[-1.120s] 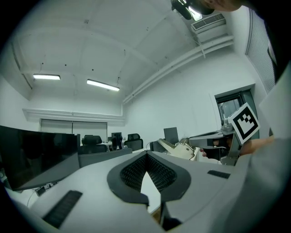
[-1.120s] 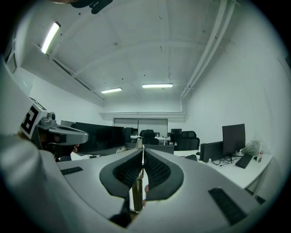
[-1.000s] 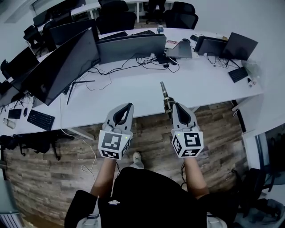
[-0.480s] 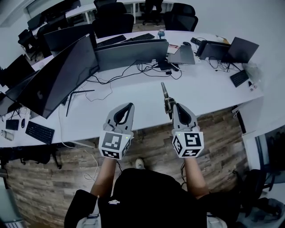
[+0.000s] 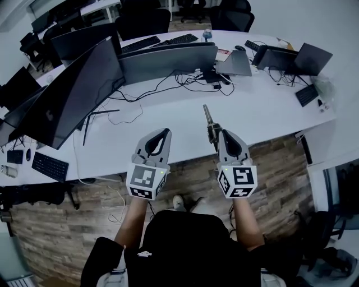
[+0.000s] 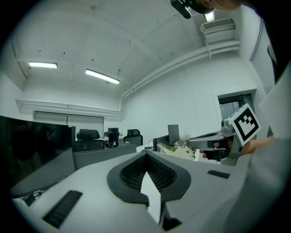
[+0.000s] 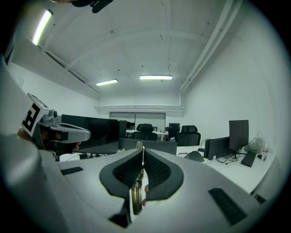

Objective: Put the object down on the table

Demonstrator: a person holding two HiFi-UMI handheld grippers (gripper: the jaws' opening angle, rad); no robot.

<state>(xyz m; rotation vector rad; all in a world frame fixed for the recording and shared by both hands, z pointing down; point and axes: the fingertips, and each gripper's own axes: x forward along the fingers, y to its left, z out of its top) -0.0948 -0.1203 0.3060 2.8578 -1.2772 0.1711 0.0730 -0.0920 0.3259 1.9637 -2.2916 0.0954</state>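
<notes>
While the right tongs (image 5: 220, 134) pinch a slim metal object (image 5: 208, 119) aloft near the white surface (image 5: 252, 112), the left tongs (image 5: 164, 133), at their 9 o'clock, are pressed together empty, and the set-down appears not yet begun.

white table (image 5: 168, 120) | wood floor (image 5: 67, 224) | black chairs (image 5: 143, 17) | ceiling striplights (image 7: 156, 78)

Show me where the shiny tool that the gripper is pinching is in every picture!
Head view: the metal tool is just right of the middle, sticking forward out of the right gripper.
Left gripper view: at the middle right, poking left out of the right gripper.
Right gripper view: at the bottom centre, clamped between the jaws.
Shared landmark: the grey-backed monitor beyond the tool.
</notes>
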